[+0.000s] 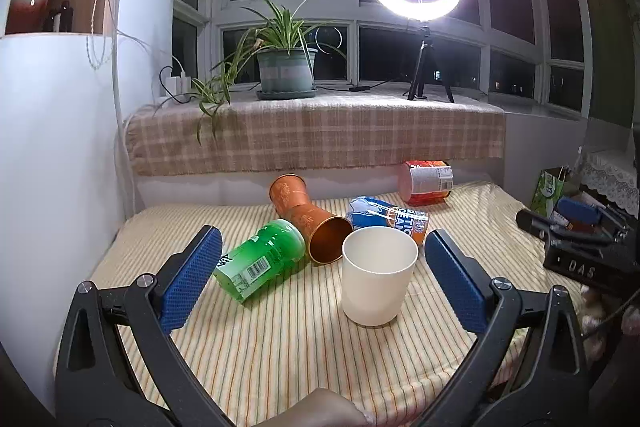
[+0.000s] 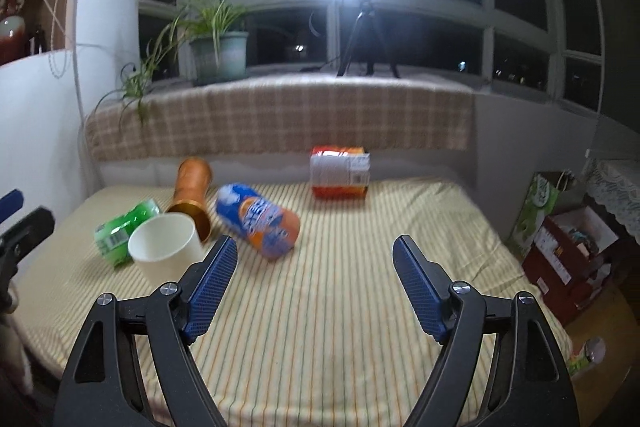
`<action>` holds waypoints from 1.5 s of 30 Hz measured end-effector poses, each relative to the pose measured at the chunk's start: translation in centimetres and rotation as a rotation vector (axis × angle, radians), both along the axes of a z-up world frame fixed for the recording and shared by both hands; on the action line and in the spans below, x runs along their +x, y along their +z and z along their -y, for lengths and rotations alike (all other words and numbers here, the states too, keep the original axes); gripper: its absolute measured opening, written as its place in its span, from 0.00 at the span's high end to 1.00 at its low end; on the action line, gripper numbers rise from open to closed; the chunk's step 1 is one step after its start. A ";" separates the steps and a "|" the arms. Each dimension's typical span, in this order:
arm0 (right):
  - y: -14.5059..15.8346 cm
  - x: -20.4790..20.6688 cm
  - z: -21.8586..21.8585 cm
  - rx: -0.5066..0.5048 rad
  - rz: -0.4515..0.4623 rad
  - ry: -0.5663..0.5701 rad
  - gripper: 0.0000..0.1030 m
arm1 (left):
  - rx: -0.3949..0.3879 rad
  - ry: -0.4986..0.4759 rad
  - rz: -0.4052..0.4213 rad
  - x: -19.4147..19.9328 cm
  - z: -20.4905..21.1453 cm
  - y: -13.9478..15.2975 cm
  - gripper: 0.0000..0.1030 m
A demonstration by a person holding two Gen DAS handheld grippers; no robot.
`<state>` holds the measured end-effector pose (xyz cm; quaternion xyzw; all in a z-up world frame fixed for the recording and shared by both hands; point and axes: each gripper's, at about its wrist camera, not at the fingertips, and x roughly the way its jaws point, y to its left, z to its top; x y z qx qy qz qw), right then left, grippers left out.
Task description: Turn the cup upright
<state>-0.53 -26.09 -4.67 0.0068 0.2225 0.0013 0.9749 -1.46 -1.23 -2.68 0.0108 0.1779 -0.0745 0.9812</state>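
Plain white, smooth-walled tapered cup (image 1: pixel 378 277), standing upright.
You see its open mouth facing up and its narrower base on the striped cloth, with the rim of the copper-coloured tumbler lying on its side just behind it.

Your right wrist view is motion-blurred, so the print on the blue and orange can (image 2: pixel 258 223) and the red cup (image 2: pixel 340 173) cannot be read. The white cup (image 2: pixel 166 249) hides most of the green cup (image 2: pixel 116 233) there. The boxes (image 2: pixel 568 251) at right are too dim to identify.
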 end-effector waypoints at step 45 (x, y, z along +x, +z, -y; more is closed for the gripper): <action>3.6 -3.1 -0.3 -0.007 0.169 -0.067 0.18 | -0.019 0.103 0.046 -3.1 -1.7 2.2 0.00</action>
